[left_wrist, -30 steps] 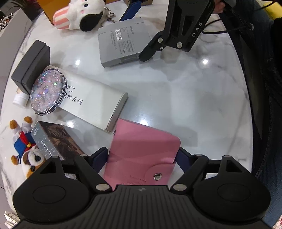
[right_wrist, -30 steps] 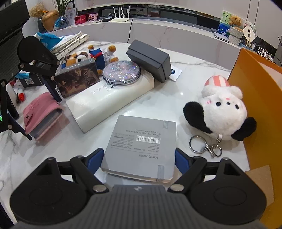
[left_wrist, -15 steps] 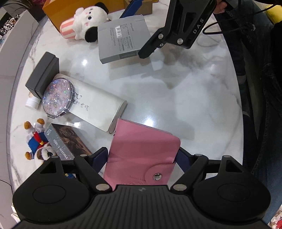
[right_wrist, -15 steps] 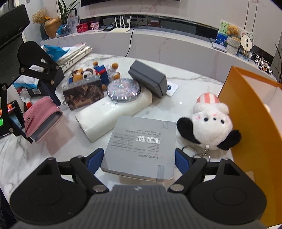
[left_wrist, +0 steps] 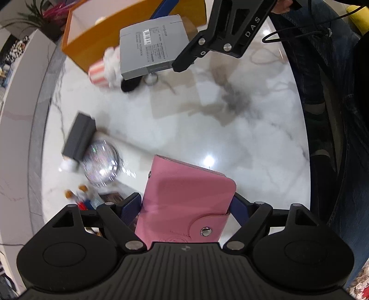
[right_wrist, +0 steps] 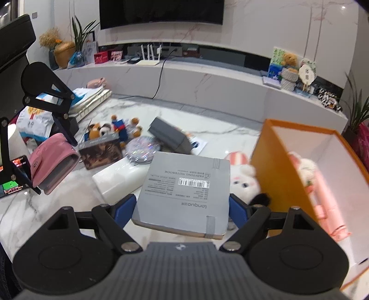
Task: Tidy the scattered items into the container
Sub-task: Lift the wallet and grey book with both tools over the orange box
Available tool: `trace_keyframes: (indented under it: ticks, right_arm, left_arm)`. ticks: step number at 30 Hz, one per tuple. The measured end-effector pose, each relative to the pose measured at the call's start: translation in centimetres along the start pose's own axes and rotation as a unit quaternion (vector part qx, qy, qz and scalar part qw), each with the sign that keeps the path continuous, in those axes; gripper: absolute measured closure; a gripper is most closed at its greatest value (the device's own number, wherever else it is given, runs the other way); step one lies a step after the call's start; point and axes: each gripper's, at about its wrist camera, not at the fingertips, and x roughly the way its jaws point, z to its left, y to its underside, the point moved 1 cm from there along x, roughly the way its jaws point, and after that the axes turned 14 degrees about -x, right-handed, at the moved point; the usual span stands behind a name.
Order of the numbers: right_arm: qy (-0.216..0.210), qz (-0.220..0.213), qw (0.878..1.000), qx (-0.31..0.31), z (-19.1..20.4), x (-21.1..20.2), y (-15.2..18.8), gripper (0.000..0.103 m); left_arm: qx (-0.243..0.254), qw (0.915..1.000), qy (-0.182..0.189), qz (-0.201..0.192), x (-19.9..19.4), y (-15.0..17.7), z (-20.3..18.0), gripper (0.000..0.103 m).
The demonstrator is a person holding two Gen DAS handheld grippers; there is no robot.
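Two items lifted off table | my left gripper [left_wrist: 185, 205] clamped on pink wallet [left_wrist: 184, 198] | right gripper [right_wrist: 182, 207] clamped on grey notebook [right_wrist: 184, 191], orange container [right_wrist: 299, 175] just right of it

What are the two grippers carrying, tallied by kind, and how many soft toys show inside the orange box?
Grey notebook, in the right gripper: 1
Pink snap wallet, in the left gripper: 1
Pink-and-white soft toy, in the orange box: 1
Total: 3

Home living room, wall-mounted television [right_wrist: 161, 11], marble media shelf [right_wrist: 207, 76], potted plant [right_wrist: 79, 37]
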Motion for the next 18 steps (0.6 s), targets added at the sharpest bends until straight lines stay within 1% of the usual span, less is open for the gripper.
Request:
trace_keyframes:
  ticks: [5,10,18]
  right_arm:
    - [0.024,-0.014,1.0,0.005,-2.8,-2.4,0.3,0.018]
    - [0.049,-0.023,0.998,0.015,-5.8,-4.8,1.0,0.018]
    - [0.084,-0.029,0.995,0.035,-10.5,-7.3,2.5,0.018]
  left_arm:
    - [0.023,0.9996,-0.015,-0.009,-1.7,-3.3,-0.4,0.007]
    - [0.05,0.9981,-0.027,-0.025,-3.1,-7.4,-0.6,0.007]
    - [0.067,0.9934,-0.047,-0.081,-4.9,-14.6,0.0,0.007]
